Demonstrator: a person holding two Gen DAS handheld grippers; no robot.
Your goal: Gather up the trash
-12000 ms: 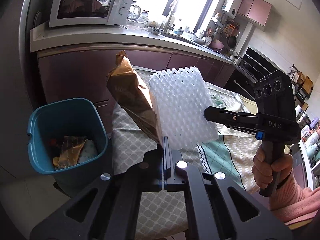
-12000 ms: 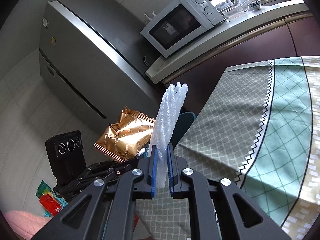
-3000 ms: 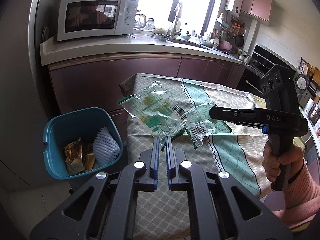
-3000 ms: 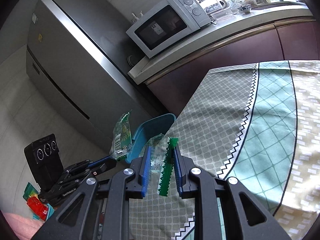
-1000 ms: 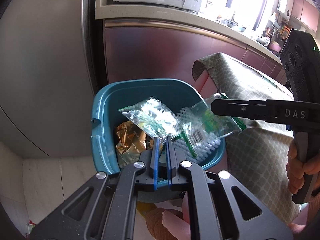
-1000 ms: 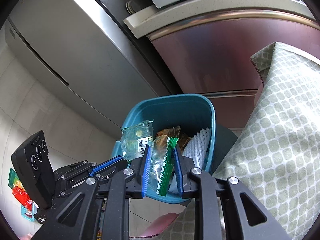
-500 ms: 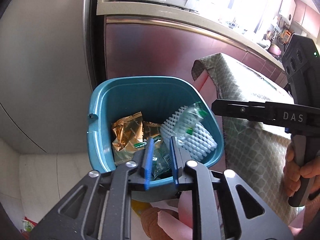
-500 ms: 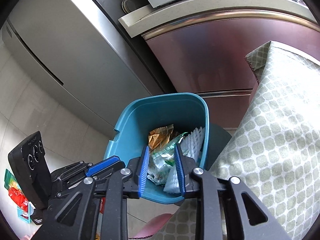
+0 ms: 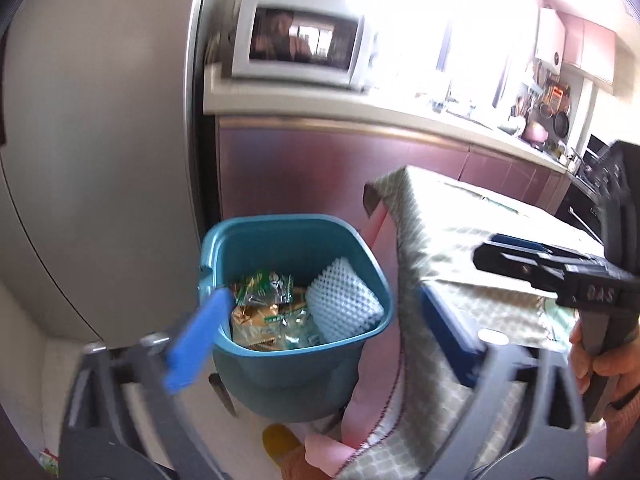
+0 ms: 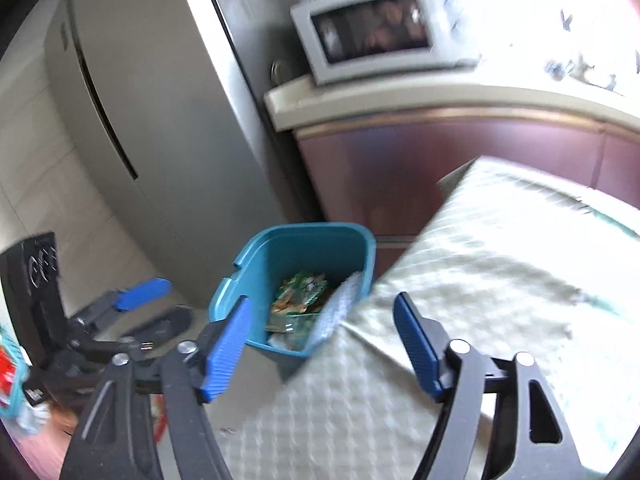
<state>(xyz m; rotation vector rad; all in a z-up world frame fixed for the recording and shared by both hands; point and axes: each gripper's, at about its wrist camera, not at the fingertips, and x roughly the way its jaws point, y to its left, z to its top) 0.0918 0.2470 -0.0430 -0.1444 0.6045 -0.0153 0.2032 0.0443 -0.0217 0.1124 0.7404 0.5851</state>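
A teal trash bin (image 9: 224,248) stands on the floor by the table corner; it also shows in the right wrist view (image 10: 260,256). Inside lie green and clear wrappers (image 9: 264,288), a gold snack bag (image 9: 256,324) and a white foam net (image 9: 340,304). My left gripper (image 9: 324,328) is open wide and empty, above and in front of the bin. My right gripper (image 10: 320,340) is open wide and empty, over the bin's near rim and the table corner. The right gripper also shows in the left wrist view (image 9: 520,256), over the table.
A table with a green patterned cloth (image 9: 460,232) stands right of the bin. Behind are maroon cabinets (image 9: 320,168), a counter with a white microwave (image 9: 296,52), and a steel fridge (image 9: 100,140) on the left. A pink chair edge (image 9: 380,320) is by the bin.
Both grippers opened wide and pulled back up from the bin. The green and clear wrappers they held now lie in the bin on the other trash.
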